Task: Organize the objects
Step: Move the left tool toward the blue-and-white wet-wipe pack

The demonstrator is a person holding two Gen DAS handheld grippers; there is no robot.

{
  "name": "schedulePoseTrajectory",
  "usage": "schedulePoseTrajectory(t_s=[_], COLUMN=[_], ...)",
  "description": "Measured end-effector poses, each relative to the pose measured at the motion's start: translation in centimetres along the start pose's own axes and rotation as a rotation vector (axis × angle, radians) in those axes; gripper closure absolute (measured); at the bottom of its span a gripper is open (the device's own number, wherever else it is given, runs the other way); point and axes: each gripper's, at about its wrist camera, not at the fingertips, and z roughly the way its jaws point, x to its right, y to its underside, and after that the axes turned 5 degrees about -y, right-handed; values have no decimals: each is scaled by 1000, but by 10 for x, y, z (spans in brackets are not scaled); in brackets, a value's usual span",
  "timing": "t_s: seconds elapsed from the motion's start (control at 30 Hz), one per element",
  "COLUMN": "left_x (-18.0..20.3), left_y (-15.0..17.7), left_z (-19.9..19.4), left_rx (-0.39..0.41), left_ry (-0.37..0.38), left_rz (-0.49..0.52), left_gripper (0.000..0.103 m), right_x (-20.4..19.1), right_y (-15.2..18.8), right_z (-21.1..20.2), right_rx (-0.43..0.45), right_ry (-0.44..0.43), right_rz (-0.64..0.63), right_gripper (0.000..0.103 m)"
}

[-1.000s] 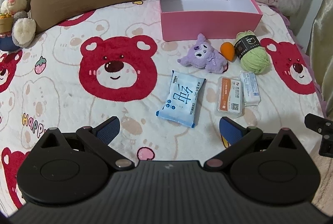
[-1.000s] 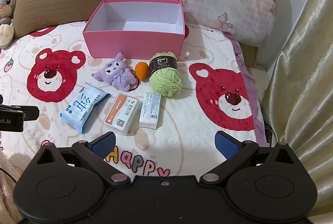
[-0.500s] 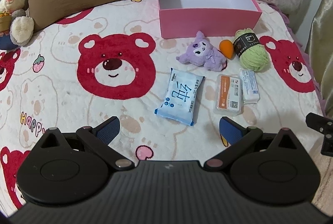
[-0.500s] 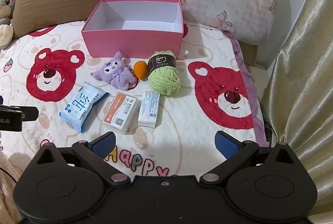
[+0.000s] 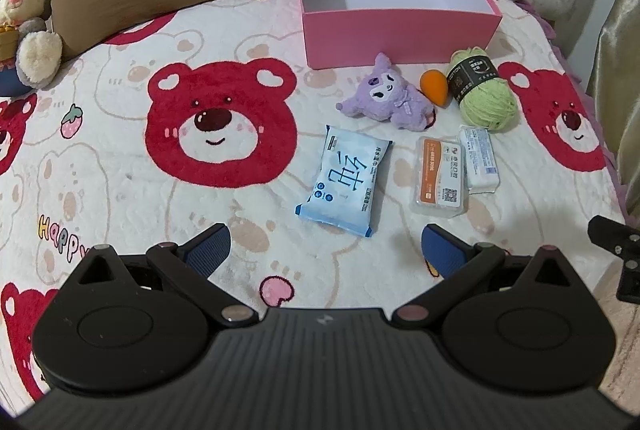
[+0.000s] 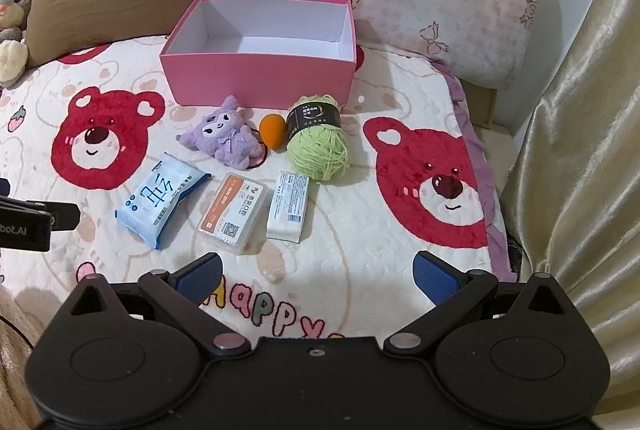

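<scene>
Box [image 6: 260, 80] still empty, six items lined up just in front of it on the bed. Both claws, left [image 5: 324, 250] and right [image 6: 318, 276], spread and holding nothing; I'd grab the nearest flat packs first, pinching across their narrow sides.

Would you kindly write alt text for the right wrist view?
An open, empty right gripper hovers over a bear-print blanket. Ahead lie a wipes pack, a plastic case, a small packet, a purple plush, an orange sponge and green yarn, before an empty pink box.
</scene>
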Motion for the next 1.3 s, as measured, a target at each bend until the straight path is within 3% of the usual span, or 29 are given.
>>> schedulePoseTrajectory(t_s=[0.97, 1.3], left_x=[3, -12], left_y=[-2, -24], left_z=[1, -20], left_rx=[-1, 92], left_ry=[15, 67], left_rz=[23, 57], left_gripper=[0, 0], right_x=[0, -24], right_y=[2, -9], right_z=[2, -17], right_rx=[-19, 146], right_ry=[7, -212], right_rz=[-9, -126], right_gripper=[0, 1])
